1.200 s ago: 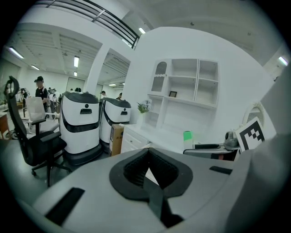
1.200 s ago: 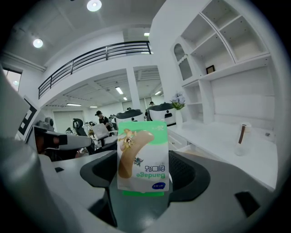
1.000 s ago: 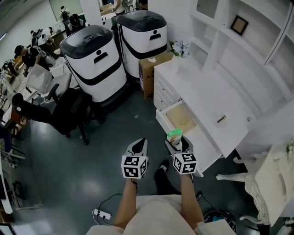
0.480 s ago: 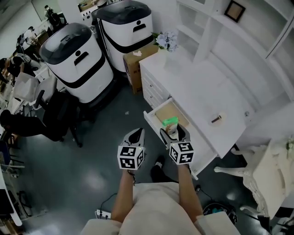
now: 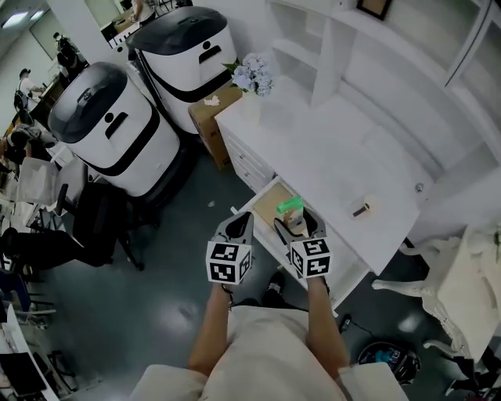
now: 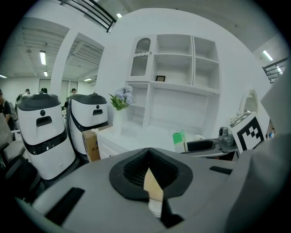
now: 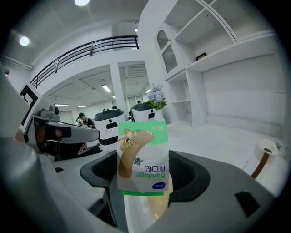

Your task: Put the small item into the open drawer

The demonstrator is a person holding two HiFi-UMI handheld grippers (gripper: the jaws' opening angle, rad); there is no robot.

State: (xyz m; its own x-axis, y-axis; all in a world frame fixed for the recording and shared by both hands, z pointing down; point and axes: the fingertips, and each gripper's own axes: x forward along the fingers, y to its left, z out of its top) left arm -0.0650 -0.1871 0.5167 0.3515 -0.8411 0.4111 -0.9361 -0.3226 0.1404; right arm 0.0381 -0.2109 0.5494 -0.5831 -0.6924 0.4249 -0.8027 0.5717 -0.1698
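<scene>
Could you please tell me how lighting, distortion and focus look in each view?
Head view: even, soft light, wide-angle bowing of the desk edges, a dull sheen on the dark floor. Left gripper view: heavy fisheye with black corners, shelves curved, ceiling lights bright. Right gripper view: same fisheye, the bandage pack sharp enough to read, a ceiling lamp blown out.

Green-and-white bandage pack with tan plaster print, white drawer pale wood inside, white worktop, dark grey floor

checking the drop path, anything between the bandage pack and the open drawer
Nothing shows: in the head view the bandage pack, shut in the right gripper, hangs over the open drawer, its bottom bare.
</scene>
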